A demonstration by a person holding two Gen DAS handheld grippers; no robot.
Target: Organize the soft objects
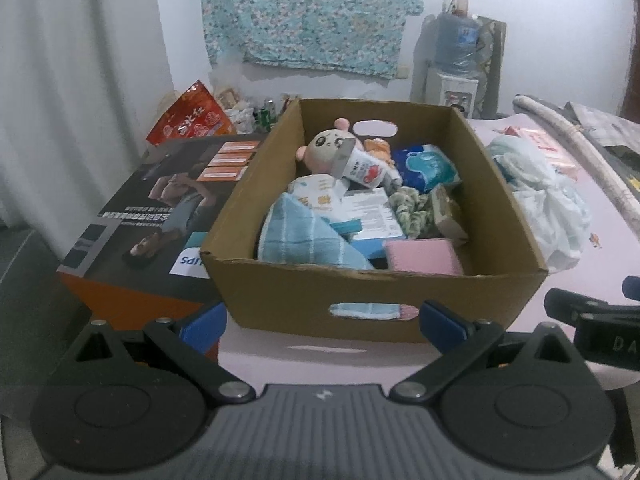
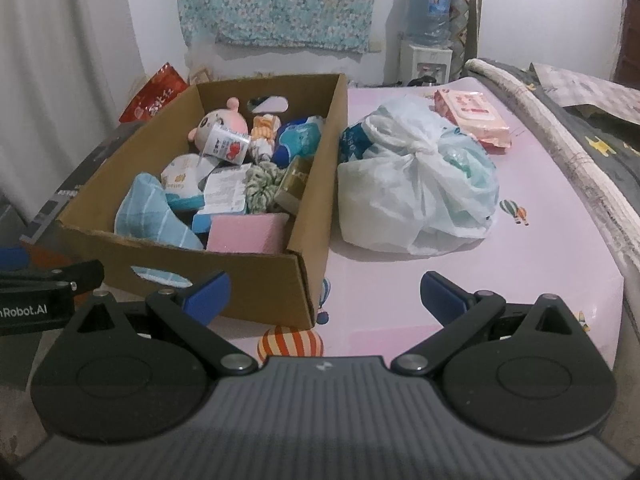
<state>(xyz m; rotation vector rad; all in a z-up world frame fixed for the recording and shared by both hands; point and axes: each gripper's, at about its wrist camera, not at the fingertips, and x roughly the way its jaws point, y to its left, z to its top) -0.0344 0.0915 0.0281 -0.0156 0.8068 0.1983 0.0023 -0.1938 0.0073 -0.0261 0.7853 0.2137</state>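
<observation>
Box point(image 1: 376, 300) of soft things just ahead of left tool point(image 1: 323, 324) — both tools wide open, empty.

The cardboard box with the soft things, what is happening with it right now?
Nothing is being held. The left gripper and right gripper both hang open in front of the cardboard box, which already holds a plush doll, blue towel and pink sponge. A tied plastic bag sits beside it.

cardboard box point(image 2: 224, 280) crammed full; plastic bag point(image 2: 416, 184) just beside it.
</observation>
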